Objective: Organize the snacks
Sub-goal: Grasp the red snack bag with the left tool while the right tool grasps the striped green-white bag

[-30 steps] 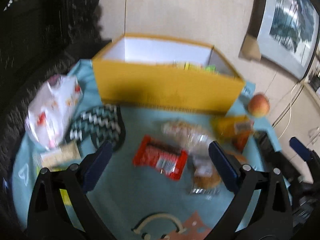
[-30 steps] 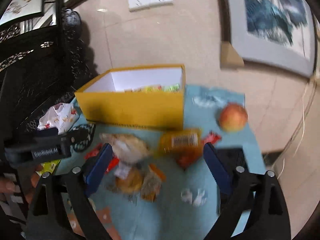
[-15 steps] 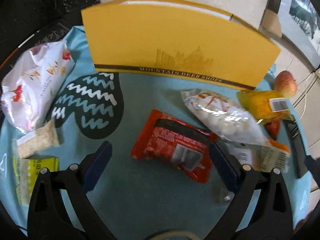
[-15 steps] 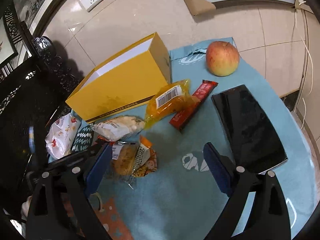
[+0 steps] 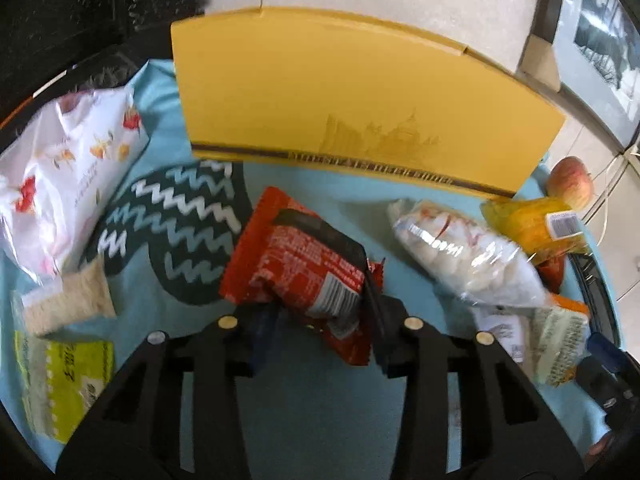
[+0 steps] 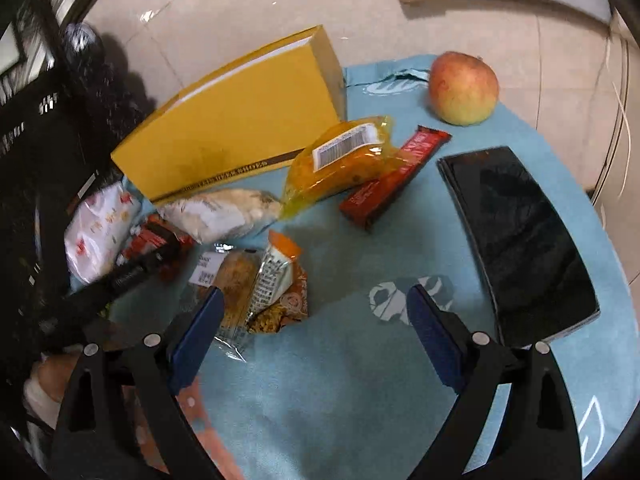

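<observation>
A red snack packet (image 5: 304, 264) lies on the blue cloth in front of the yellow box (image 5: 340, 104). My left gripper (image 5: 320, 312) is closing on the packet's near end; the pads press it and the wrapper is crumpled and tipped up. In the right wrist view the left gripper (image 6: 128, 276) shows as a black bar on the same red packet (image 6: 156, 236). My right gripper (image 6: 312, 300) stands open over the cloth, its left finger beside a brown bun packet (image 6: 236, 280) and an orange-and-white packet (image 6: 276, 276). It holds nothing.
A white puffy bag (image 5: 68, 168), a rice cracker (image 5: 68, 304) and a yellow-green packet (image 5: 60, 384) lie at the left. A clear bag of white sweets (image 5: 460, 256), an orange packet (image 6: 344, 160), a red bar (image 6: 396, 176), an apple (image 6: 464, 88) and a black phone (image 6: 520, 240) lie to the right.
The left jaws have come together around the red packet, whose near end now bunches up. Both grippers have sunk closer to the cloth. The right jaws stay wide.
</observation>
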A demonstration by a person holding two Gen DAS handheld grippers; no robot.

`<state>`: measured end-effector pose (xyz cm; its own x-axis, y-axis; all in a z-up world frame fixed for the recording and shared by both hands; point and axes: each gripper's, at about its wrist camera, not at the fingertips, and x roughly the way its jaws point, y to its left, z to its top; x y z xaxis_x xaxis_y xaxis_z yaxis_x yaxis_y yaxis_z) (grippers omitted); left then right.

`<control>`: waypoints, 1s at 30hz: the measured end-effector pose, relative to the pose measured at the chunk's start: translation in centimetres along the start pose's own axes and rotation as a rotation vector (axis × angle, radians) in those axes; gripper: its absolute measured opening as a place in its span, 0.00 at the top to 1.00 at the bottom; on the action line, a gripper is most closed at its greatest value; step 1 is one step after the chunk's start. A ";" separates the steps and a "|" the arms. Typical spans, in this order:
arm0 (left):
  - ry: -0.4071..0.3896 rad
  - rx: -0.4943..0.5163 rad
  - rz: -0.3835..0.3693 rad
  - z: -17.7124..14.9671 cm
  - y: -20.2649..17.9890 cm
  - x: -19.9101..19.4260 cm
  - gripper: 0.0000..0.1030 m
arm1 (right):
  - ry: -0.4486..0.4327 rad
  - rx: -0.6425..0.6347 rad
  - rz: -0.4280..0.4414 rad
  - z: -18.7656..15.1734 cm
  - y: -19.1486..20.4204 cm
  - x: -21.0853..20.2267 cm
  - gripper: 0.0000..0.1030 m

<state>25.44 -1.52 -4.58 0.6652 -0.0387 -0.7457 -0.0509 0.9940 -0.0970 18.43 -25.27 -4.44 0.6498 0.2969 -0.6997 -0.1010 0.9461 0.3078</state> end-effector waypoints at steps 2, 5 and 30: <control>0.001 0.002 -0.006 0.1 -0.1 -0.2 0.61 | -0.007 -0.023 -0.037 0.3 0.8 0.3 0.11; 0.004 0.016 0.002 -0.1 -0.3 -0.2 0.61 | 0.043 -0.032 -0.047 1.1 1.3 2.0 0.32; -0.049 0.027 -0.011 0.1 -1.6 -7.0 0.61 | -0.074 -0.085 0.030 3.0 1.5 -4.9 0.74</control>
<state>20.95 -2.82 0.82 0.7012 -0.0451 -0.7115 -0.0241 0.9959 -0.0869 17.37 -25.68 1.34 0.6988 0.3180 -0.6408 -0.1831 0.9454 0.2696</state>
